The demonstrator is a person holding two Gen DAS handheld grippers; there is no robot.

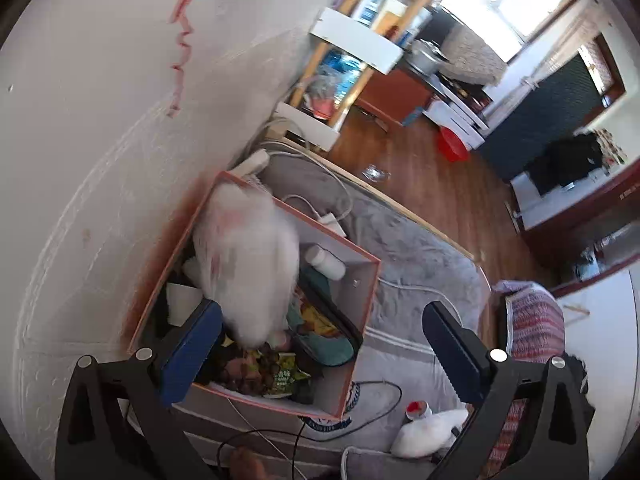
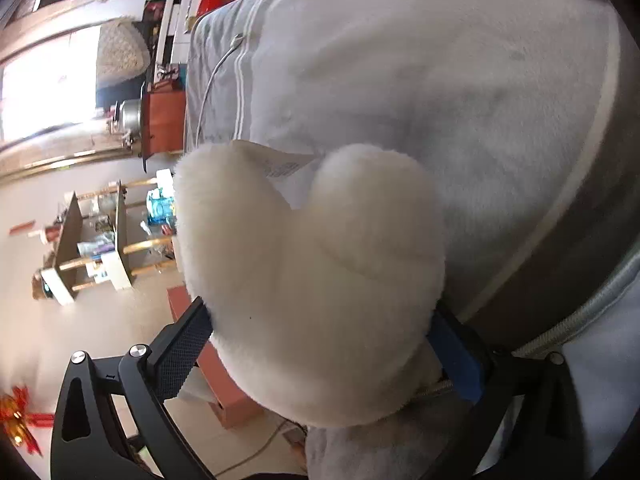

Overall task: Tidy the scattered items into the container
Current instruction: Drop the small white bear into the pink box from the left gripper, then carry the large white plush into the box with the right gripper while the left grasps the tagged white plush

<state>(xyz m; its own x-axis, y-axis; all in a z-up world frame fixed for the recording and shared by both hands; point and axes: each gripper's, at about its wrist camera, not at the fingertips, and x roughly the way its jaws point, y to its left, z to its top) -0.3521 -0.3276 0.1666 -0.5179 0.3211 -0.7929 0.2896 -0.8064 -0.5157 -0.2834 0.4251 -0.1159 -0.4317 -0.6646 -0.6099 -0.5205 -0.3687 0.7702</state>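
An open pink-rimmed cardboard box (image 1: 362, 280) stands on the grey bed against the wall. It holds snack packets (image 1: 276, 372), a teal case, a white bottle (image 1: 326, 262) and a blurred white plastic bag (image 1: 248, 264) in mid-air over it. My left gripper (image 1: 320, 344) is open and empty just above the box's near side. My right gripper (image 2: 320, 344) is shut on a white plush toy (image 2: 312, 280) and holds it over the bed. The same toy shows in the left wrist view (image 1: 428, 432), low right.
Black and white cables (image 1: 372, 396) trail over the grey blanket (image 1: 420, 256). A charger block (image 1: 332, 218) lies behind the box. A wooden shelf unit (image 1: 352, 64) stands beyond the bed, and a red basin (image 1: 452, 144) sits on the wood floor.
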